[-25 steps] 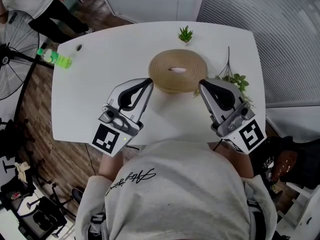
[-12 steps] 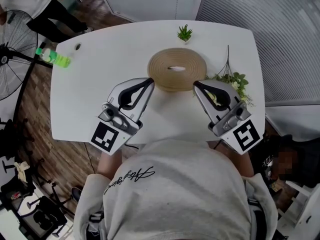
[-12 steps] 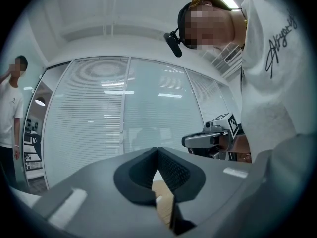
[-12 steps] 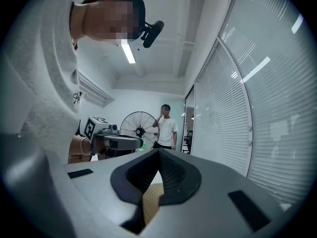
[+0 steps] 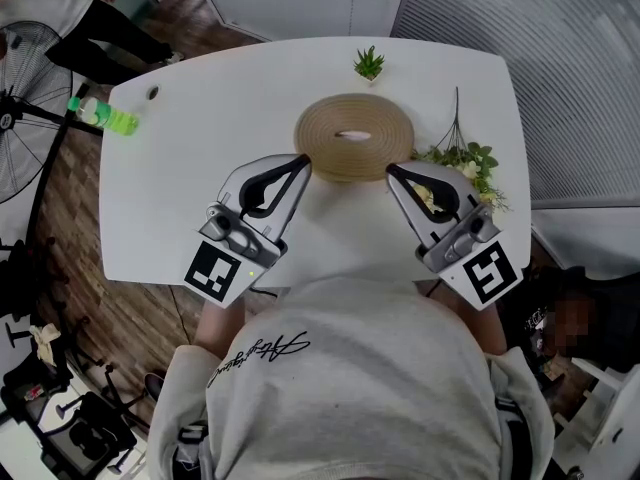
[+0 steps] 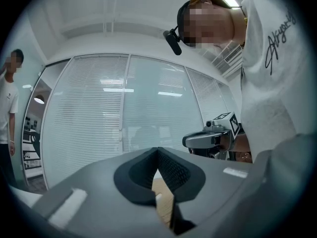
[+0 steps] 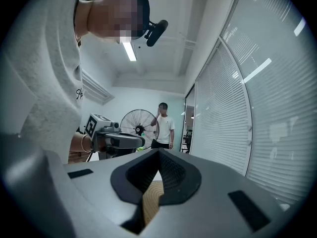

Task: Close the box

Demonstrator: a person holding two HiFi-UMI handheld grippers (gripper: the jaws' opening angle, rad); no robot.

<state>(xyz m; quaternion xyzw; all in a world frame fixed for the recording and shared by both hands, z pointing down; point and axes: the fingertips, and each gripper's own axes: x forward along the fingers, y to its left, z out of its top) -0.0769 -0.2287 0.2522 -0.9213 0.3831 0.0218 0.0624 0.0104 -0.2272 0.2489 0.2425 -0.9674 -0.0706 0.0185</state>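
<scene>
Fingers (image 6: 171, 170) pressing together, empty, on left gripper (image 5: 303, 161) and right gripper (image 5: 392, 171), flanking box (image 5: 353, 138); closing seemingly finishing; next: withdrawing without nudging lid.

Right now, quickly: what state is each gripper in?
Left gripper: closed, holding nothing.
Right gripper: closed, holding nothing.

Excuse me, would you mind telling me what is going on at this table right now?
A person stands at a white table with a tool in each hand. The left tool and right tool both have their jaws shut on nothing. They point in at opposite sides of a round woven box. Its lid appears to be on. Whether either tip touches the box is unclear. A small potted plant stands behind the box.
</scene>
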